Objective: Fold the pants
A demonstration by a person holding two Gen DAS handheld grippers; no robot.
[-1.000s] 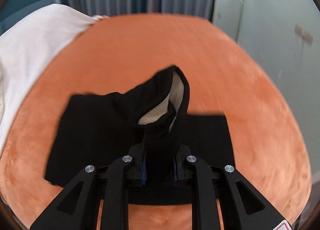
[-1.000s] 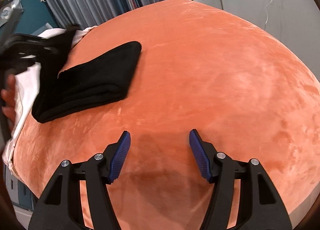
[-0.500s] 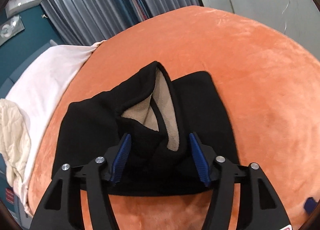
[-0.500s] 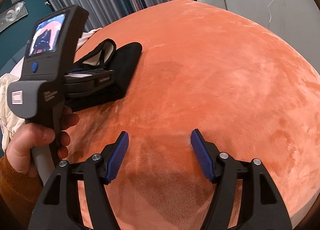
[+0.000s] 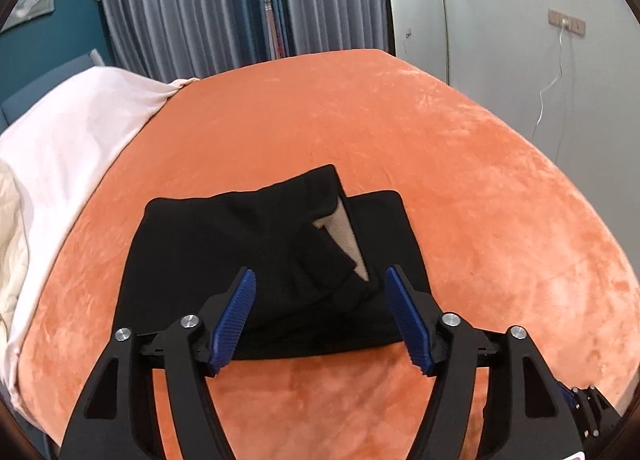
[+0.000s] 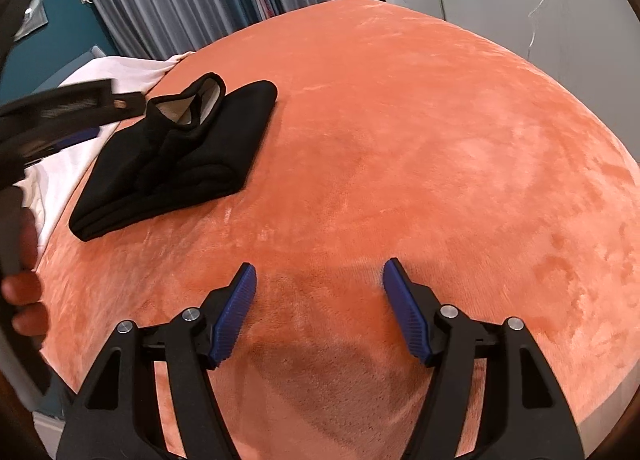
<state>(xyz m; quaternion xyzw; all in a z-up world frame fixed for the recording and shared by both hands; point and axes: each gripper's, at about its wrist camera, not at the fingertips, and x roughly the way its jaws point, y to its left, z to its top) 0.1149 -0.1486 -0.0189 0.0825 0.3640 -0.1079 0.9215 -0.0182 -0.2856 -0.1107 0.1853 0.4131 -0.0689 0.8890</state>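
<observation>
Orange blanket (image 5: 460, 164) under folded pants (image 5: 248, 244)

Bed (image 5: 460, 164) was covered by an orange plush blanket (image 6: 420, 132), nap brushed unevenly into lighter and darker patches. Black pants (image 5: 256, 256) lay folded directly on the blanket, toward its left side; top layer rumpled, a beige lining (image 5: 346, 232) exposed at one opening. White sheet (image 5: 72, 128) lay along the blanket's left edge. A cream quilted cloth (image 5: 10, 236) sat further left, partly cropped.
</observation>
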